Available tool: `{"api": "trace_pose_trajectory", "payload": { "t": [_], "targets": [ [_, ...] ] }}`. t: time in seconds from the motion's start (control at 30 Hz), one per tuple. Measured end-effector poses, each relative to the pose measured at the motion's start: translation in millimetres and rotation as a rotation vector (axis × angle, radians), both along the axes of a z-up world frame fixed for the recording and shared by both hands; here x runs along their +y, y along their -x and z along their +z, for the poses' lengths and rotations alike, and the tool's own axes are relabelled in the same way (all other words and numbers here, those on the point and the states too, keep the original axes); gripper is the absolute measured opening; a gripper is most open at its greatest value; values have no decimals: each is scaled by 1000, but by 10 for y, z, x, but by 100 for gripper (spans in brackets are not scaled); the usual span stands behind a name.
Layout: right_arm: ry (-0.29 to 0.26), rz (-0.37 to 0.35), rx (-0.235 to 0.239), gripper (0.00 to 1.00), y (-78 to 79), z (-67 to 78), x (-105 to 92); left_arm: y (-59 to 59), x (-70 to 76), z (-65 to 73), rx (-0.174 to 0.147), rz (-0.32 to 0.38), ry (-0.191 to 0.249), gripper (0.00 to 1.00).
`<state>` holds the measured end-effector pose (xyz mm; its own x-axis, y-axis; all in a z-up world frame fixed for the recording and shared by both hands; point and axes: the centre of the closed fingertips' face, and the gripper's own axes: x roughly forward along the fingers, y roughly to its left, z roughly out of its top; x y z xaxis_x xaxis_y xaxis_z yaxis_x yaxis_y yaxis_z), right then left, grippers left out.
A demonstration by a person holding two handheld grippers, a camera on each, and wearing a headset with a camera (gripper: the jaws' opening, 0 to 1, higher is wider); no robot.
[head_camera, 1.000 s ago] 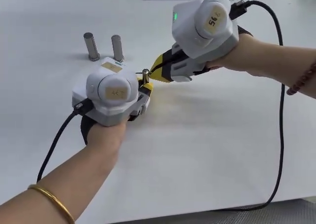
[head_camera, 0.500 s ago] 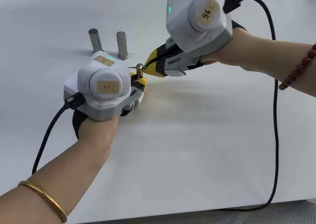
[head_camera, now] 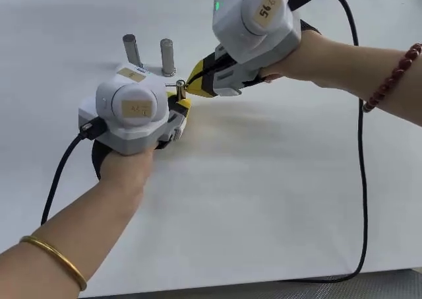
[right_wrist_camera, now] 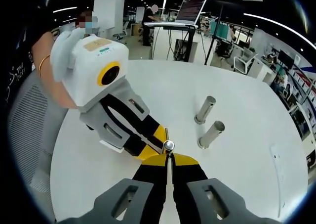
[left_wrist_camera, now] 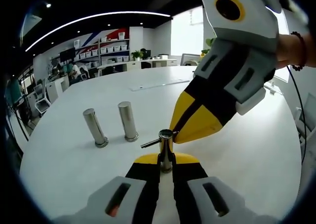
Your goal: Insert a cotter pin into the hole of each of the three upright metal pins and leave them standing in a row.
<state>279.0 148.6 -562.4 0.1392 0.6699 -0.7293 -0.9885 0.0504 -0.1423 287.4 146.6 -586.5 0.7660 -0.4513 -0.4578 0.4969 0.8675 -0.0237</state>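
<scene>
While jaws clamped, left gripper (left_wrist_camera: pixel 166 160) on metal pin (left_wrist_camera: pixel 165 141), right gripper (right_wrist_camera: pixel 169 157) on cotter pin (left_wrist_camera: pixel 150 143); bare table (head_camera: pixel 264 180) rightward.

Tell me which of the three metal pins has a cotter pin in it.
The pin clamped in the left gripper's jaws: a cotter pin pokes from its top. The two standing pins behind have none.

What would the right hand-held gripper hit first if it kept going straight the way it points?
The upright metal pin, almost touching the right hand-held gripper, whose tips hold the cotter pin. Just behind is the left hand-held gripper clamping it.
</scene>
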Motion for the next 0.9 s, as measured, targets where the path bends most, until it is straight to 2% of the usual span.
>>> {"api": "trace_pose_trajectory", "payload": {
  "t": [0.9],
  "targets": [
    [1,-34,14,0,2,-40,-6,-34,-12,-6,16,7,21,8]
  ]
}}
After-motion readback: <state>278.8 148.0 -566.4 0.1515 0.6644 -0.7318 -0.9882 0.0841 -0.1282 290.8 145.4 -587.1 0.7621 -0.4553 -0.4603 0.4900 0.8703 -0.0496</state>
